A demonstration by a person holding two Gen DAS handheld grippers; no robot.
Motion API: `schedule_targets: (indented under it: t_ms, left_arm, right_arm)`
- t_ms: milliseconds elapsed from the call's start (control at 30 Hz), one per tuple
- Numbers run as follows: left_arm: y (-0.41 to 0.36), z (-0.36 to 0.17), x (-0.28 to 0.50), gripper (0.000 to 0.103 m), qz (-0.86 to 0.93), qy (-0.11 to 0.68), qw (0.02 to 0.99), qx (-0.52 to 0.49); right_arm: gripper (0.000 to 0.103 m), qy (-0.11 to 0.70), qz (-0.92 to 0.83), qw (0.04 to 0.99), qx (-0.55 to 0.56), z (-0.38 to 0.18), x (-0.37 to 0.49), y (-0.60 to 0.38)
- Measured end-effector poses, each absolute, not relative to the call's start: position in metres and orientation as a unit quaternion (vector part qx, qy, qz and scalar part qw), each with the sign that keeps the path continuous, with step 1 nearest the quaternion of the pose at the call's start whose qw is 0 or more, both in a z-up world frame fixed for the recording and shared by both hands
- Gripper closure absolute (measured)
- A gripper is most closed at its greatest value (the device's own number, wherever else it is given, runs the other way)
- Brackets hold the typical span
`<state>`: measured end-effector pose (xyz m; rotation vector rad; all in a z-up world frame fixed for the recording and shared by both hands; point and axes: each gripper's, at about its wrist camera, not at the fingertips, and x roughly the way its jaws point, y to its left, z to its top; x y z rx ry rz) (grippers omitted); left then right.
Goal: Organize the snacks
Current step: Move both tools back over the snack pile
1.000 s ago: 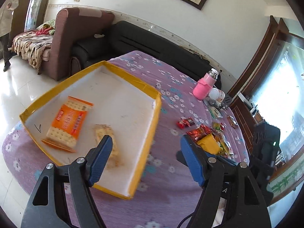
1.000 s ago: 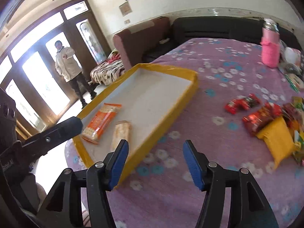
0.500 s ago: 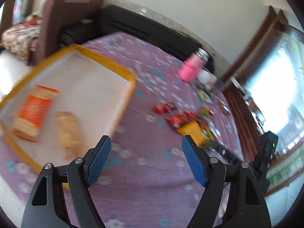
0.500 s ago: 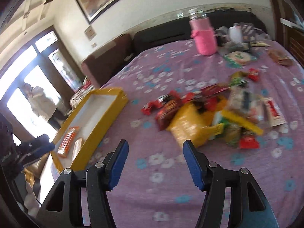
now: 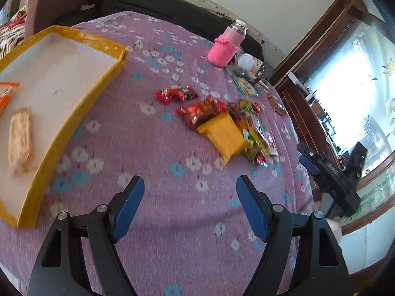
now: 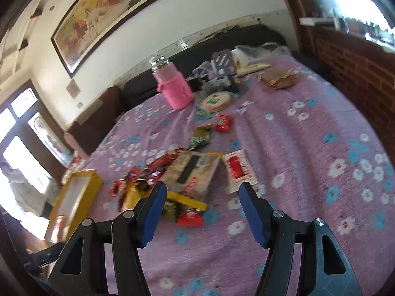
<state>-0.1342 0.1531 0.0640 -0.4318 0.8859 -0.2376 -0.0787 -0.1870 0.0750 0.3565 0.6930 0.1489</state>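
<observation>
Beyond right gripper (image 6: 200, 194): snack pile (image 6: 187, 175).

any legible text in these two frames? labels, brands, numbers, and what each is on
None can be read.
Painting: characters near its top edge, too small and blurred.
Round green-and-white packet: print blurred.
White packet with red block: print blurred.
Red wrappers: print too small.
Yellow packet: no text visible on the face that shows.
Orange cracker pack in the yellow tray: cut off at the frame edge, unreadable.
</observation>
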Motion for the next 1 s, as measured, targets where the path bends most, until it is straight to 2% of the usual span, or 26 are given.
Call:
schedule_targets:
  t_ms: [267,533,767,1000]
  left_arm:
    - [0.168,0.086,-0.162,0.026,-0.081,0.388,0.901,-0.179]
    - [0.174,0.093,-0.173,0.026,-0.077,0.364,0.909,-0.189]
    - [0.14,0.09,-0.169,0.026,-0.119,0.373,0.905,-0.169]
    - [0.124,0.089,-0.164,0.026,-0.14,0.38,0.9,-0.161]
  right_arm:
    - [0.039,0.348,0.069,0.923,0.152,0.085,-0.055,-0.156]
    - [0.039,0.377,0.093,0.909,0.154,0.069,-0.065,-0.129]
    - [0.039,0.358,0.068,0.921,0.139,0.07,-0.101,-0.151]
    - [0.039,0.348,0.032,0.92,0.178,0.066,-0.124,-0.193]
